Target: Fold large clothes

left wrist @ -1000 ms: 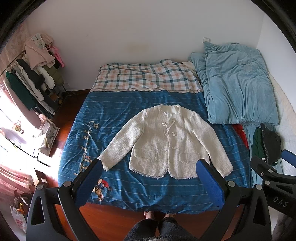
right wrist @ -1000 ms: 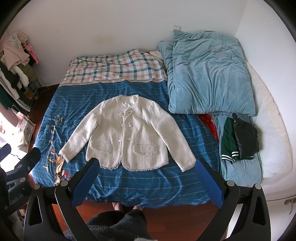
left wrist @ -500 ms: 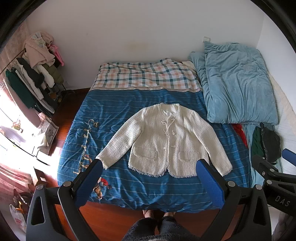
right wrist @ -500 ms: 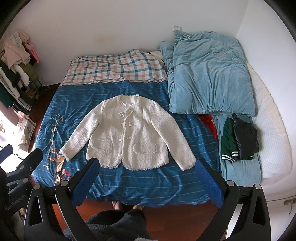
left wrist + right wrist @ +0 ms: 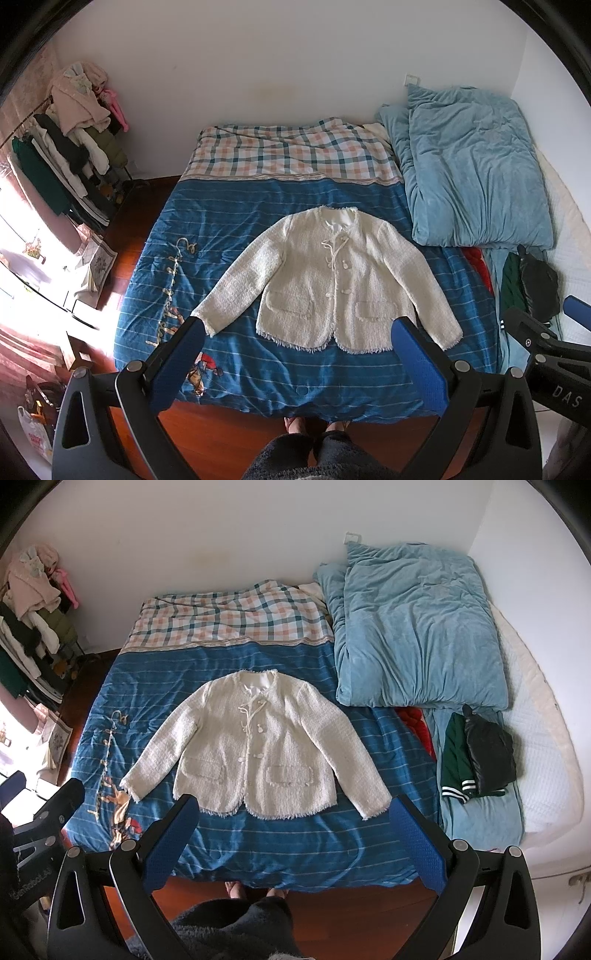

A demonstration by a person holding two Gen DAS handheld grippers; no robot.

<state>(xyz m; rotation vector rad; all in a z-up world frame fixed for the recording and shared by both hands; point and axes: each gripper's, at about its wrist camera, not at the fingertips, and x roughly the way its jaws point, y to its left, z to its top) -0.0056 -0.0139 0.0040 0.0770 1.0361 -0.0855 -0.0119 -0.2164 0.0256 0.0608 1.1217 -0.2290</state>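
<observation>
Cream jacket (image 5: 332,280) is lying flat, front up, sleeves spread, mid blue bedspread (image 5: 229,229), w/ light-blue duvet (image 5: 472,173) bunched at far right. Left gripper (image 5: 299,332) & right gripper (image 5: 295,806) are both hovering above the near bed edge, jaws spread wide, holding nothing.
</observation>
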